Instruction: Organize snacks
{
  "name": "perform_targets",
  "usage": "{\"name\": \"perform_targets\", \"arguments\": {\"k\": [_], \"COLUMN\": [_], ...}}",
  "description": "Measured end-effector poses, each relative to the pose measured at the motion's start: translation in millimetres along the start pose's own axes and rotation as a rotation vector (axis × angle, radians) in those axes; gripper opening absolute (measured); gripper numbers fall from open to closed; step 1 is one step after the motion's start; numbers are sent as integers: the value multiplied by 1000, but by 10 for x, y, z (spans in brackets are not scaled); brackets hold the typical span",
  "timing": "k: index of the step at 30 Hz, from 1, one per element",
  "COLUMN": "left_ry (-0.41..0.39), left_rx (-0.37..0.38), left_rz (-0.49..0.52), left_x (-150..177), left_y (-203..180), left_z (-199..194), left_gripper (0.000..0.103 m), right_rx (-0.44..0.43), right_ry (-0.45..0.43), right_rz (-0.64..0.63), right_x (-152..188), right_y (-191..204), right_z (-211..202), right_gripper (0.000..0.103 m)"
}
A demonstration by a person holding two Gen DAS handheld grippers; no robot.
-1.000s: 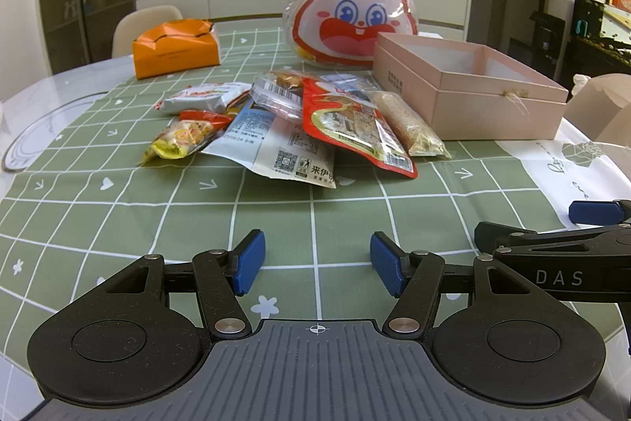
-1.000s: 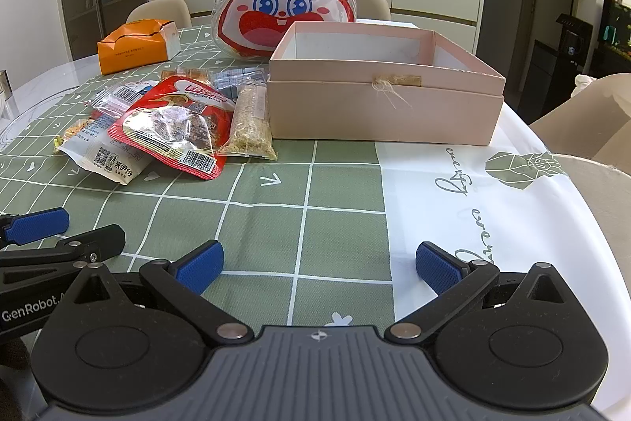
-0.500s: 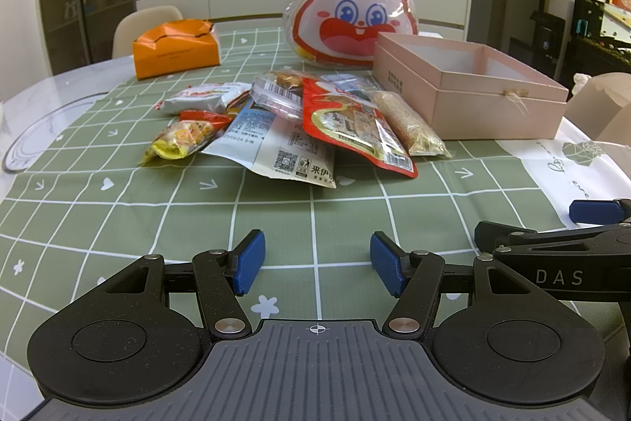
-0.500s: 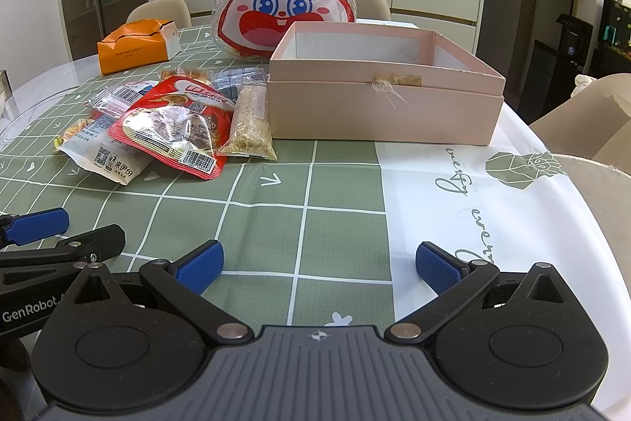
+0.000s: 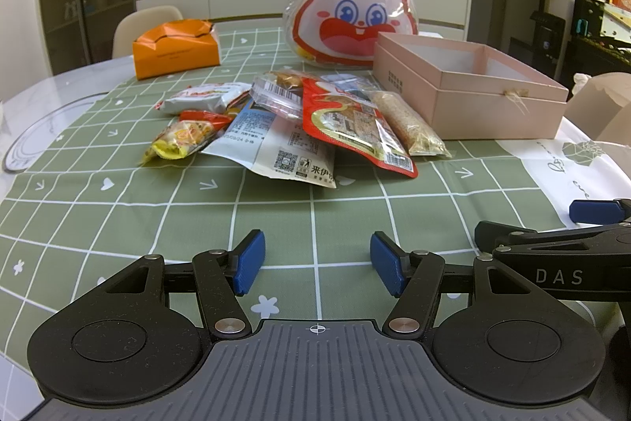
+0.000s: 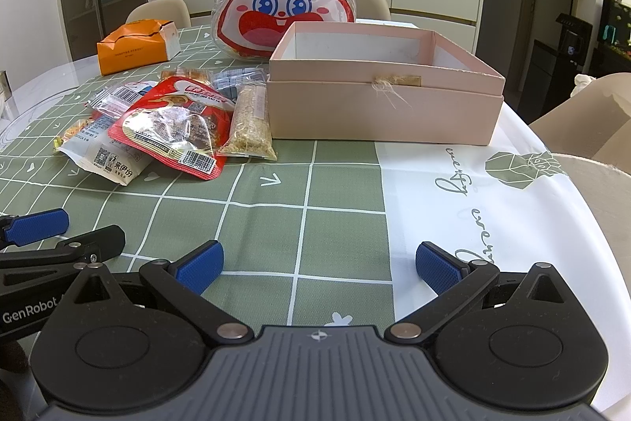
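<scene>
The desk [image 5: 118, 223], under a green checked cloth, carries everything. Largest of the task's things is the open pink box [image 6: 384, 85], apparently empty, which stands ahead of the right hand-held gripper [image 6: 319, 269] and slightly to its right, its long side facing that gripper. Just beside the box's left wall lies the snack pile [image 5: 299, 121], ahead of the left hand-held gripper [image 5: 317, 263], so the left one looks nearer the pile and the right one nearer the box.

Within the pile, the white packet [image 5: 284, 148] and the red pouch [image 5: 355, 129] overlap, their near corners pointing toward the grippers. The grain bar [image 6: 250, 123] lies next to the box wall, whether touching cannot be told, its long axis running away from the grippers, so a grasp across its width looks the likely approach. A small yellow packet [image 5: 181, 139] sits at the pile's left edge.

Both grippers are low over the cloth side by side, well short of the pile, fingers spread wide and holding nothing.
</scene>
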State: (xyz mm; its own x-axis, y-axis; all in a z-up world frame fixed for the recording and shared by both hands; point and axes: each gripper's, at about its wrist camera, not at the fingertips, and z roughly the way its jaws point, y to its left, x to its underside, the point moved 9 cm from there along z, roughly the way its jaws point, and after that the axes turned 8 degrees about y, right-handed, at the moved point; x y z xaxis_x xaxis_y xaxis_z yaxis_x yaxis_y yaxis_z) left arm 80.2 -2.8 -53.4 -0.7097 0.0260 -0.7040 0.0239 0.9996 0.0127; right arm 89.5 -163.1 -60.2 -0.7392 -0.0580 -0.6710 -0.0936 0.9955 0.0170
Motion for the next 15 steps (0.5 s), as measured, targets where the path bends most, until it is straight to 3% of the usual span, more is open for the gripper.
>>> {"name": "perform_targets", "arguments": {"k": [15], "left_ry": [0], "left_rx": [-2], "left_rz": [0], "left_x": [-21], "left_y": [0], "left_z": [19], "left_gripper": [66], "right_rx": [0], "right_ry": [0], "right_rz": [1], "right_x": [2], "right_y": [-3], "right_z": [0], "right_gripper": [103]}}
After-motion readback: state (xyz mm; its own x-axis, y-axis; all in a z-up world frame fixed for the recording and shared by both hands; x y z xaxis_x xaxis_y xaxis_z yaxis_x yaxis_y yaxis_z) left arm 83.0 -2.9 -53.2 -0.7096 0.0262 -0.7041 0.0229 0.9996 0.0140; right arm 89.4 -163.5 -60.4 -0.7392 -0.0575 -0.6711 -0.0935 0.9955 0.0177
